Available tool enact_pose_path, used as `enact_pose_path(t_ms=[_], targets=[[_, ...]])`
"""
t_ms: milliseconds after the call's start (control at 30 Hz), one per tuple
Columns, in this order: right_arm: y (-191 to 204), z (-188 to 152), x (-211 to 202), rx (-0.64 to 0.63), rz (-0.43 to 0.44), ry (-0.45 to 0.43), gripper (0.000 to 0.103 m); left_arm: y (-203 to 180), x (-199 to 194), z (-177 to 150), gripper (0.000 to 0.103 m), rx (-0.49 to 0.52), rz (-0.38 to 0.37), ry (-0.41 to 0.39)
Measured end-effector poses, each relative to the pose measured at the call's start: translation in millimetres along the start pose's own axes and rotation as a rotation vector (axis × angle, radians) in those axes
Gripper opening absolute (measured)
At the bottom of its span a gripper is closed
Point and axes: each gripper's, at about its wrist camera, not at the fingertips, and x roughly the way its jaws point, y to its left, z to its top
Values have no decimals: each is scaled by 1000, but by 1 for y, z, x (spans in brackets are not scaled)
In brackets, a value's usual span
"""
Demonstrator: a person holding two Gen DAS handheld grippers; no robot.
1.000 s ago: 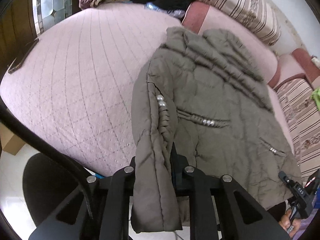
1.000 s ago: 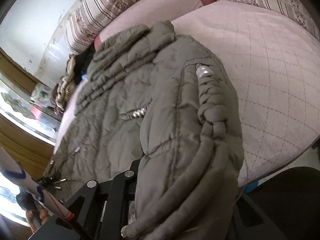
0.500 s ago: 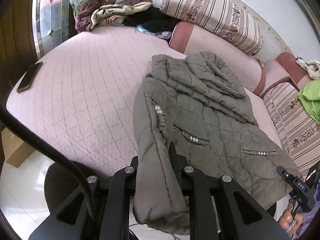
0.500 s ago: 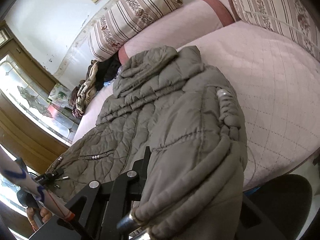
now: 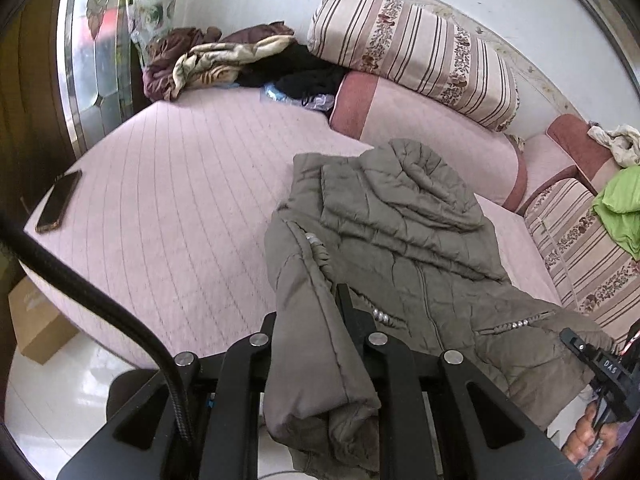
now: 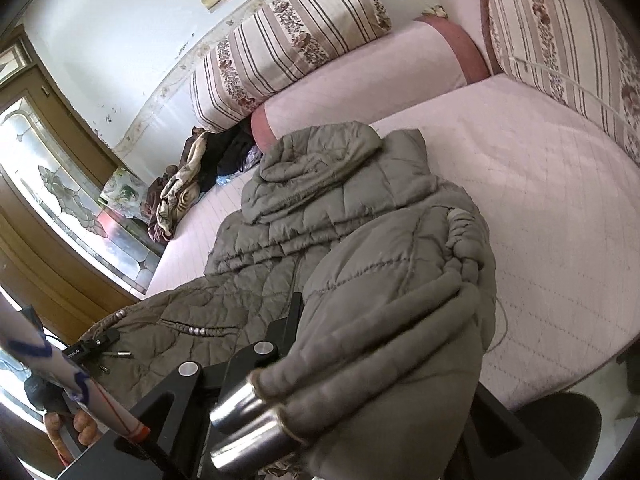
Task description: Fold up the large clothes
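An olive quilted jacket (image 5: 404,232) lies on the pink quilted bed (image 5: 168,200), hood toward the cushions, its near hem lifted off the bed. My left gripper (image 5: 320,312) is shut on the hem's left corner, and the cloth drapes over its fingers. My right gripper (image 6: 320,320) is shut on the other corner of the jacket (image 6: 340,216), which covers its right finger. A braided cord with metal tips (image 6: 244,420) hangs close to that camera. The right gripper (image 5: 596,364) and a hand show at the left wrist view's right edge.
A phone (image 5: 58,200) lies at the bed's left edge. Crumpled clothes (image 5: 224,60) are piled at the far end by a glass door. Striped cushions (image 5: 412,48) line the back. A green cloth (image 5: 620,204) lies at right. A cardboard box (image 5: 36,324) stands on the white floor.
Both grippers have risen with the jacket's hem, lifting it off the bed. More of the far cushions and wall has come into view.
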Motion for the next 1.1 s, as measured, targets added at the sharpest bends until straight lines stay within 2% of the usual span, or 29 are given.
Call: enact_pose_path(t_ms=[233, 500, 733, 900, 1033, 1100], targets=[[8, 23, 5, -1, 2, -8, 16, -6, 9, 22, 16, 10, 28, -26], [21, 46, 24, -23, -2, -11, 16, -26, 34, 40, 16, 82, 111, -80], [26, 60, 41, -30, -12, -8, 16, -37, 56, 52, 16, 125, 132, -99], [20, 67, 53, -16, -30, -6, 16, -26, 80, 66, 16, 86, 104, -62], [15, 70, 60, 12, -36, -4, 16, -10, 99, 76, 16, 25, 15, -8], [15, 70, 61, 15, -34, -6, 16, -2, 102, 80, 16, 0, -61, 7]])
